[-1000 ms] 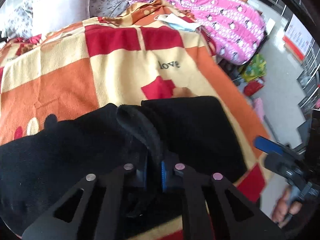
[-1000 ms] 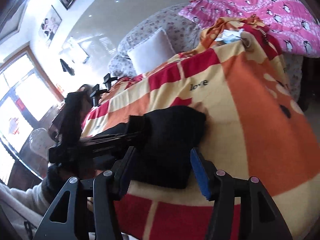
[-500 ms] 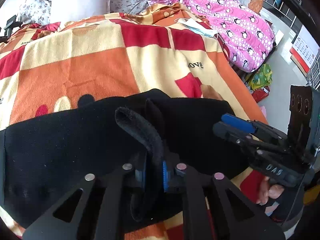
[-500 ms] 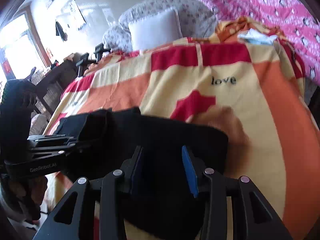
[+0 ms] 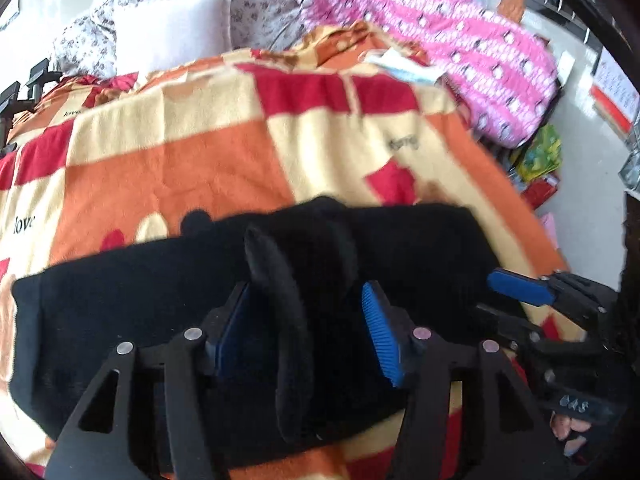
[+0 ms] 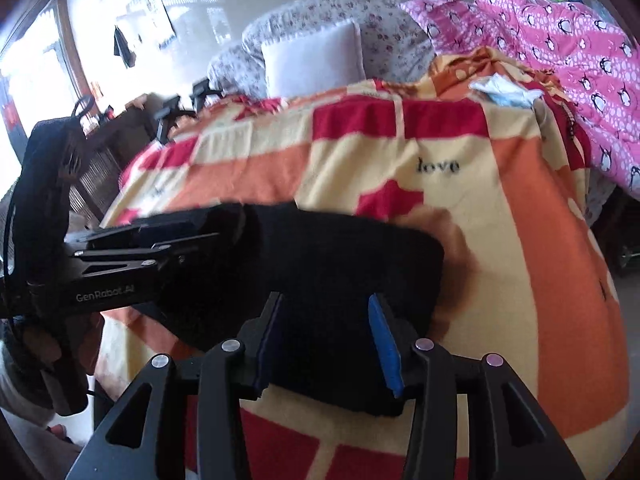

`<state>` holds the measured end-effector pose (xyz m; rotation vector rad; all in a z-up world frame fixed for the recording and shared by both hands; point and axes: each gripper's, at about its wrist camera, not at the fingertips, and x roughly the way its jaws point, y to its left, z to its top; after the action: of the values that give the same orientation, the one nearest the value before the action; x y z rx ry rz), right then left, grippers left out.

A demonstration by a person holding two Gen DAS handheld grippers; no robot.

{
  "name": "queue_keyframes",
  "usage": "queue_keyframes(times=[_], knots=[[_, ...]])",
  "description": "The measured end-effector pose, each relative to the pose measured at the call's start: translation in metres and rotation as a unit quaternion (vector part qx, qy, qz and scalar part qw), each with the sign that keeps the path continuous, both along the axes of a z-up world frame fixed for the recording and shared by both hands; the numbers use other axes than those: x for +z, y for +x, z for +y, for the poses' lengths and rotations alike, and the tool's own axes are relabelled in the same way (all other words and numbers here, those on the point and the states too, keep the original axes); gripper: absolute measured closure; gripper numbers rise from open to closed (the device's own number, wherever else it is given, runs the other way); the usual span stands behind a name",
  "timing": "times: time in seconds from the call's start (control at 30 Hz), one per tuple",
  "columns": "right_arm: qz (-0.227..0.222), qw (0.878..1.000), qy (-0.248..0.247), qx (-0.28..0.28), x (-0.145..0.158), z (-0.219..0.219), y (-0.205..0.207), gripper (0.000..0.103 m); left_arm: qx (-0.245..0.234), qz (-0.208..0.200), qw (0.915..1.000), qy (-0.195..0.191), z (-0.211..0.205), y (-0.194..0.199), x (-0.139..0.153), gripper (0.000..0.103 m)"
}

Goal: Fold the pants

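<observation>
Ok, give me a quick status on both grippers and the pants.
Left gripper open, raised fold of fabric between its pads. Right gripper open over the pants' edge. Black pants lie folded on the checked blanket. Nothing in the way.

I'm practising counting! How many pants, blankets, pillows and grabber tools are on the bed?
Black pants: 1
Checked orange blanket: 1
Pink penguin blanket: 1
White pillow: 1
Grabber tools: 2, the left gripper and the right gripper
Total: 6
</observation>
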<state>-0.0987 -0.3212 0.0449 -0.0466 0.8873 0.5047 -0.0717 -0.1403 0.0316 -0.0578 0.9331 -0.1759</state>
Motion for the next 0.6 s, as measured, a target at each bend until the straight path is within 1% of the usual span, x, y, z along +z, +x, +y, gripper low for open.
queue_keyframes(times=[0.07,0.23,0.3,0.37,0.43,0.5,0.6], knots=[[-0.004,1.0,0.0,-0.002,-0.007,0.001,0.002,0.056,0.004,-0.008,0.9999,-0.006,0.002,0.001,-0.007,0.043],[0.004,1.0,0.015,-0.006,0.01,-0.004,0.004,0.054,0.001,-0.012,0.9999,0.001,0.004,-0.003,0.002,0.042],[0.0,1.0,0.026,-0.008,0.016,-0.004,0.003,0.048,0.004,-0.015,0.9999,-0.001,0.008,-0.005,0.006,0.04],[0.002,0.999,0.04,-0.005,0.02,-0.001,0.004,0.046,0.009,-0.018,0.9998,-0.002,0.015,-0.007,0.01,0.038],[0.003,0.999,0.042,-0.005,0.022,0.006,0.006,0.046,0.014,-0.026,0.9996,0.003,0.024,-0.011,0.015,0.037],[0.003,0.999,0.04,-0.002,0.024,0.015,0.009,0.045,0.02,-0.03,0.9993,0.006,0.032,-0.014,0.019,0.031],[0.003,0.999,0.043,0.014,0.025,0.035,0.012,0.042,0.028,-0.037,0.9989,0.011,0.046,-0.02,0.025,0.03]])
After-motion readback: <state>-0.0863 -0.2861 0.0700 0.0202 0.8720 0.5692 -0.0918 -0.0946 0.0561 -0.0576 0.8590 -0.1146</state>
